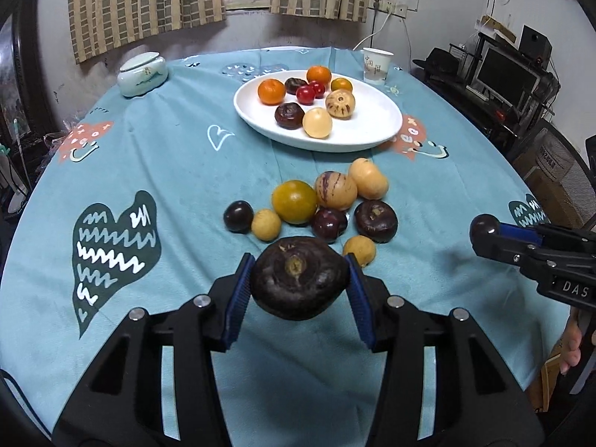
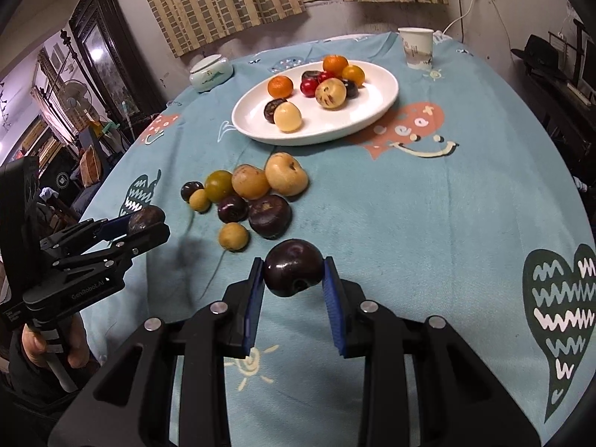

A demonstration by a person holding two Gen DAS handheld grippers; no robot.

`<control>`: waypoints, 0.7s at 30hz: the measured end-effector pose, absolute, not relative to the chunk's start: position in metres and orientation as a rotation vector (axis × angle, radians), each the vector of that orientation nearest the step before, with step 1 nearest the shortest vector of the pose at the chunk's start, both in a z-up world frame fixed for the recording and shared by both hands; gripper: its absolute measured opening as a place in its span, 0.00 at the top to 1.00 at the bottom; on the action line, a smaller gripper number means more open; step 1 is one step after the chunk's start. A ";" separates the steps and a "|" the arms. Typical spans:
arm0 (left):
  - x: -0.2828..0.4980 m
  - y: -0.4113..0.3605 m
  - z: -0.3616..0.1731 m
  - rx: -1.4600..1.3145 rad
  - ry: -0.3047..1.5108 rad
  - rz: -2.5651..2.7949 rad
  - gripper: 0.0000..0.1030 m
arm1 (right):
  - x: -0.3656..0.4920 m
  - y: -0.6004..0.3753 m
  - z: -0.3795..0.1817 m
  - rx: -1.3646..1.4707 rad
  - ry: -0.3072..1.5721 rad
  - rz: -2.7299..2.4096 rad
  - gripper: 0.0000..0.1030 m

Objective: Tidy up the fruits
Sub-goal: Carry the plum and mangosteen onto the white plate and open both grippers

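Observation:
My left gripper (image 1: 298,279) is shut on a large dark brown fruit (image 1: 298,279) with a yellowish navel, held just above the cloth. My right gripper (image 2: 293,273) is shut on a glossy dark plum (image 2: 293,273). In the left wrist view the right gripper (image 1: 488,232) shows at the right edge, the dark plum (image 1: 484,225) at its tip. The left gripper (image 2: 143,223) appears at the left of the right wrist view. A loose pile of fruits (image 1: 316,205) lies between the grippers and a white oval plate (image 1: 383,126) that holds several fruits.
A teal patterned cloth (image 1: 167,171) covers the round table. A lidded pale ceramic jar (image 1: 141,74) stands at the back left, a paper cup (image 1: 376,65) behind the plate. A person's hand (image 2: 56,346) holds the left gripper's handle. Furniture and a monitor (image 1: 506,74) crowd the right.

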State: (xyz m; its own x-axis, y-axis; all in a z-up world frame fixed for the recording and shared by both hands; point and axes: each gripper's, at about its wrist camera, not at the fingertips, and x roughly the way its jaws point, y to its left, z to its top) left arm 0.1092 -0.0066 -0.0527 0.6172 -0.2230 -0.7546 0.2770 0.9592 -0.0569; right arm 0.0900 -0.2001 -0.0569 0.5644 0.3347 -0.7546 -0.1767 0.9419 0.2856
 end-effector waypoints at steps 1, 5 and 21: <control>0.109 -0.005 -0.052 0.067 0.857 -0.287 0.52 | 0.089 -0.200 -0.056 0.186 0.921 0.301 0.69; 0.116 0.003 -0.045 0.075 0.847 -0.286 0.52 | 0.097 -0.196 -0.052 0.171 0.932 0.298 0.69; 0.339 -0.034 -0.008 0.076 0.925 -0.205 0.52 | 0.292 -0.207 -0.026 0.110 0.912 0.218 0.69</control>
